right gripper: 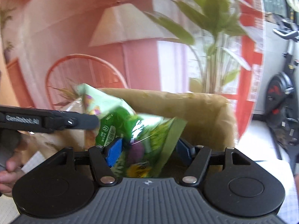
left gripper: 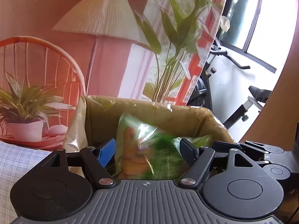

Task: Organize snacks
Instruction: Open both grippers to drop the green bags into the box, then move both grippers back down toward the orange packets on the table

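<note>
Both grippers sit over the cardboard box [right gripper: 214,115]: the right gripper [right gripper: 149,149] spread around a green snack bag [right gripper: 149,136], apparently released; the left gripper [left gripper: 147,149] likewise unclenched around another bag [left gripper: 142,149].

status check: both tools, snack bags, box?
Left tool open around orange-green snack bag. Right tool open around green snack bag. Both over lined cardboard box. Nothing blocking.

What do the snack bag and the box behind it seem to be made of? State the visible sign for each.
Snack bag: thin glossy plastic film, probably; it crinkles and throws bright glare over its printed green face.
Box: looks like brown cardboard, matte and flat-walled, with a shiny clear plastic liner folded over its rim, judging by the wrinkled highlights.
</note>
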